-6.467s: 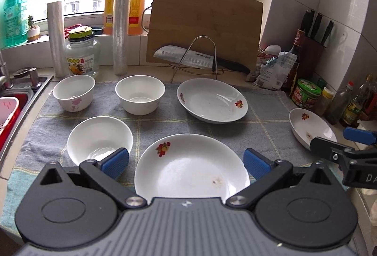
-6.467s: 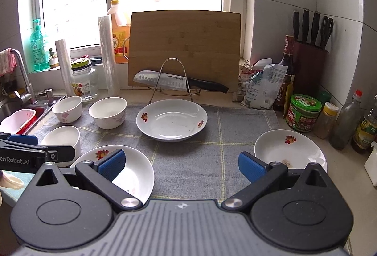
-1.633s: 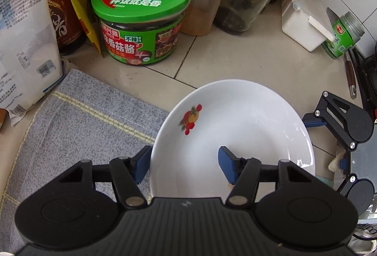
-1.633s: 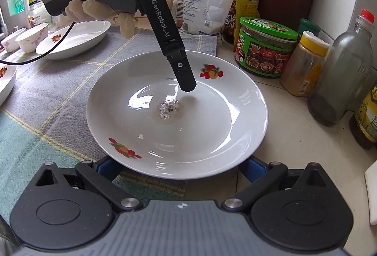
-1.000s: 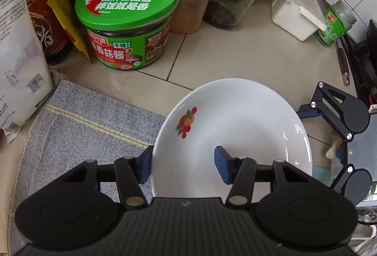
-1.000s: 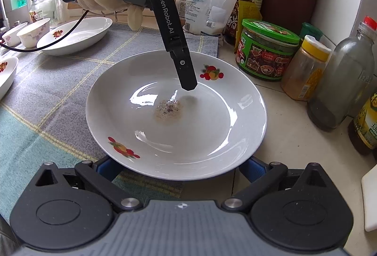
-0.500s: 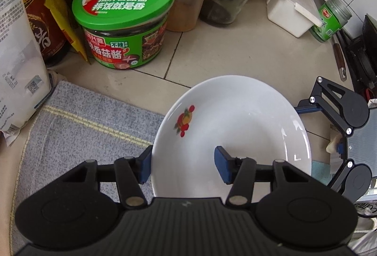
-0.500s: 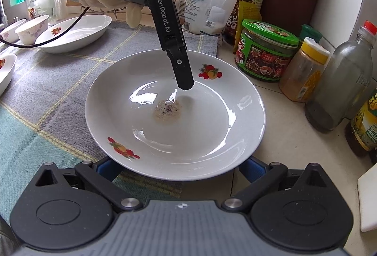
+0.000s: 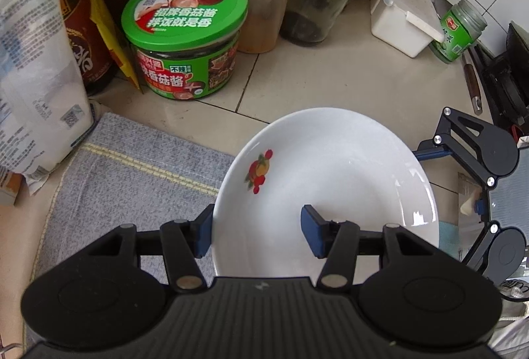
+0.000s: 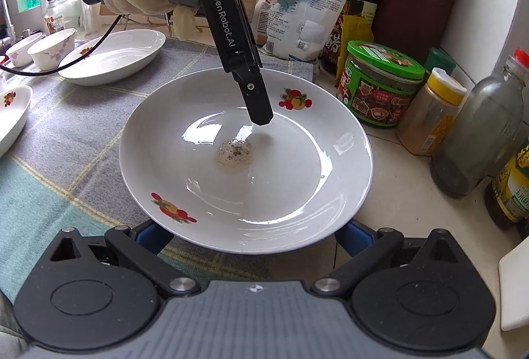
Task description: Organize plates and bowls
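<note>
The left gripper (image 9: 256, 233) is clamped on the rim of the plate (image 9: 330, 174), one finger (image 9: 312, 235) inside, the other under the rim. The plate sits at the right edge of the cloth (image 9: 132, 174), overhanging the counter (image 9: 347, 78), near a green jar (image 9: 185, 38). The right gripper (image 10: 251, 238) stands wide open, its fingers beneath the plate's near rim, gripping nothing.

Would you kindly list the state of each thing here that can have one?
White fruit-patterned plate: gripped at its rim, a speckled residue at its centre.
Left tongs: shut on the plate's rim.
Right tongs: open, beneath the plate's near edge.
Green-lidded sauce jar: closed.
Yellow-capped spice jar: closed.
</note>
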The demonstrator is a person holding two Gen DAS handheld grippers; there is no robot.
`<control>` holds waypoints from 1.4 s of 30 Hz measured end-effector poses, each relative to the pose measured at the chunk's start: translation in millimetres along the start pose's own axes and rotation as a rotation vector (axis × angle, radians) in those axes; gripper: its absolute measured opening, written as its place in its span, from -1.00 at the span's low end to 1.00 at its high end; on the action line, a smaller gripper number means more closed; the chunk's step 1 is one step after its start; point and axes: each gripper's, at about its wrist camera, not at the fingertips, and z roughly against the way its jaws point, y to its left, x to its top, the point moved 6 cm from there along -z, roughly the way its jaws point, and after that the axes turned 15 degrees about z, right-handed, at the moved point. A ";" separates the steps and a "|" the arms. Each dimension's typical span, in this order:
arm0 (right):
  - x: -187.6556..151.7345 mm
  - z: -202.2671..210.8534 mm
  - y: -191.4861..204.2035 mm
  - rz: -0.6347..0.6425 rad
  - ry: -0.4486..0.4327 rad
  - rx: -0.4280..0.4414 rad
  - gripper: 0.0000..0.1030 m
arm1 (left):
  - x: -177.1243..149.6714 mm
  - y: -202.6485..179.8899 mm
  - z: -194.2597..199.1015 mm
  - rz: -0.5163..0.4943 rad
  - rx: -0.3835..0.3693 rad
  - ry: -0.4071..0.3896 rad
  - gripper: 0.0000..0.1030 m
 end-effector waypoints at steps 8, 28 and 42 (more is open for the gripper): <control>12.6 6.0 15.1 0.029 -0.011 0.025 1.00 | -20.2 4.8 18.1 0.025 0.019 -0.021 0.03; 38.2 -8.1 54.7 0.090 -0.007 0.103 1.00 | -71.0 38.2 29.1 0.108 0.063 -0.020 0.03; 40.7 -14.4 63.7 0.091 0.007 0.125 1.00 | -74.5 44.9 22.3 0.097 0.080 -0.002 0.03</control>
